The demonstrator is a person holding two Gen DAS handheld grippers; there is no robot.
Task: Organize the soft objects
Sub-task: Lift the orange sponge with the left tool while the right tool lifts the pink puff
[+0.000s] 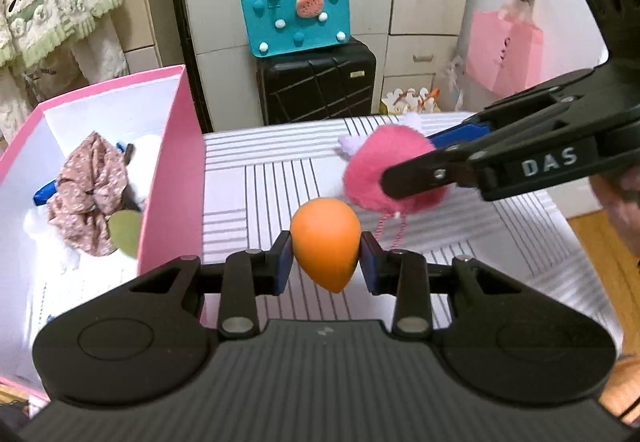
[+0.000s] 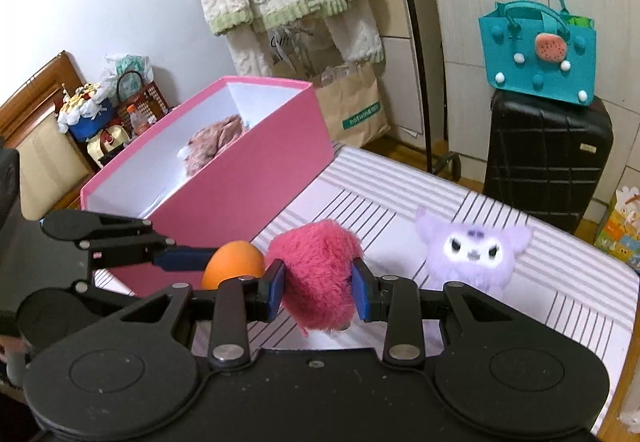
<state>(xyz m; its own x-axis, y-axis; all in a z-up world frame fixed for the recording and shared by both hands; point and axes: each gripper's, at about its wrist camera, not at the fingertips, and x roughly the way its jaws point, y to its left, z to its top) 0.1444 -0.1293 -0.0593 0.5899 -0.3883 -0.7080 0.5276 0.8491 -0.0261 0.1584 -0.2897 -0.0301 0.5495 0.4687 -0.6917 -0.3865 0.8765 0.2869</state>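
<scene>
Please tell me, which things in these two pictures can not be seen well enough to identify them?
- Left wrist view: purple plush toy, mostly hidden behind the pink fluffy ball in the right tongs.
- Right wrist view: contents of the pink box mostly hidden by its wall; only the floral cloth shows.
- Left wrist view: white items under that cloth, too covered to identify.

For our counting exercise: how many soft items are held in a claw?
2: the orange ball in the left claw, the pink pompom in the right claw.
</scene>
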